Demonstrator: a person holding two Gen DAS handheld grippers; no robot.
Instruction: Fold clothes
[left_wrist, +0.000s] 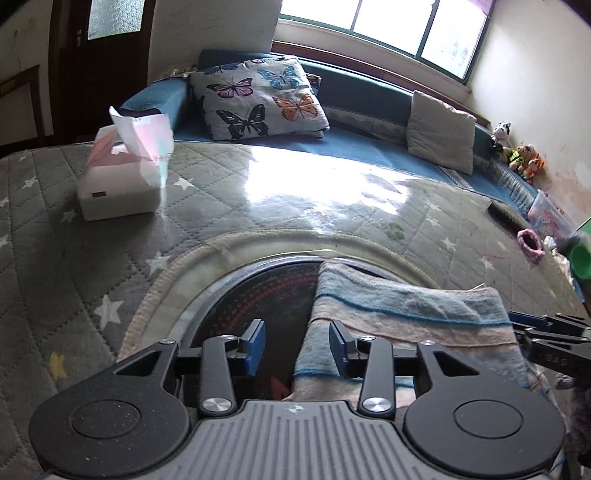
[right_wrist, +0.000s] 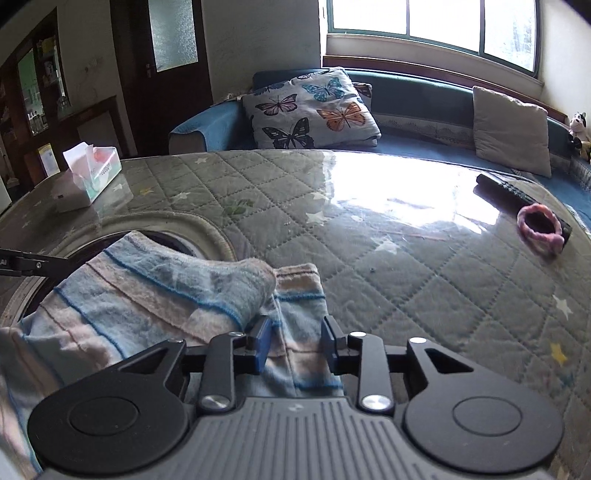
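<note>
Now — striped cloth (right_wrist: 155, 302) folded, long axis left-right | both grippers' jaws released

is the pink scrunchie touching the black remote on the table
Touching. The right wrist view shows the pink scrunchie lying against the black remote, overlapping its near end with no gap.

striped cloth (right_wrist: 122, 317) cut off left, remote (right_wrist: 517, 195) partly hidden

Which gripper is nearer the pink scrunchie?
Right. The right gripper is over the striped cloth's end toward the scrunchie; the left gripper is at the cloth's opposite edge, farther away.
</note>
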